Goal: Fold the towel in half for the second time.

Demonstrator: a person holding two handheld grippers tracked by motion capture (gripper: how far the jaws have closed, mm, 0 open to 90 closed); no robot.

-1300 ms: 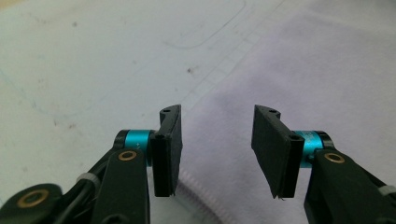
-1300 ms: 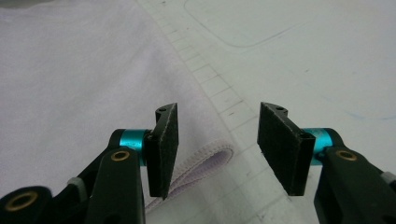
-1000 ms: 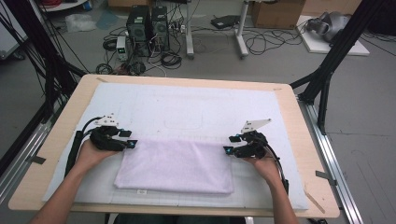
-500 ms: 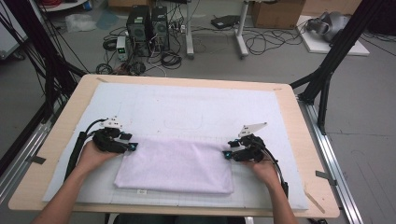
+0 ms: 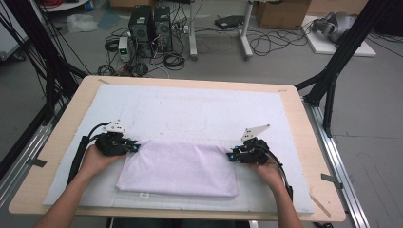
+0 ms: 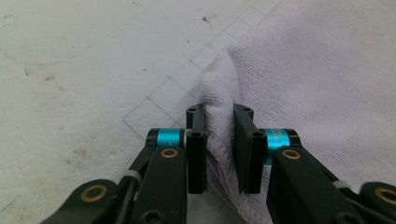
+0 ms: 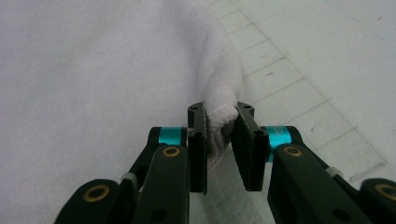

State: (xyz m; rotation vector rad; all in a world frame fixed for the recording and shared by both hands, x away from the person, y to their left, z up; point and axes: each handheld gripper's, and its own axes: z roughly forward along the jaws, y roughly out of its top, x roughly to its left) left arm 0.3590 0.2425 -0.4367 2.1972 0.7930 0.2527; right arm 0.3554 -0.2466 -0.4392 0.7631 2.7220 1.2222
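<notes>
The towel (image 5: 178, 167), pale lilac and folded to a rectangle, lies flat on the white mat (image 5: 190, 111) near the person's side of the table (image 5: 71, 102), long edge across.

At its far left corner sits the left gripper (image 5: 136, 147). In the left gripper view its jaws have just been closing, and they now pinch a raised fold of the towel's corner (image 6: 219, 126) between the pads. The cloth fills the gap and bulges ahead of the tips, so this reads as a real hold, though how many layers are caught I cannot tell.

At the far right corner the right gripper (image 5: 231, 155) mirrors it. Its jaws have also just been closing, and the right gripper view shows a rolled edge of towel (image 7: 219, 122) squeezed between them (a thinner bite than on the left, close to the tips).

The risks, as I judge them:
- The right bite is shallow, so a quick lift or a pull across could drag the cloth out of it.
- If either gripper has caught only the top layer, lifting would peel the fold open rather than carry the whole towel.
- Uneven motion of the two hands would skew the edge and wrinkle the next fold.
</notes>
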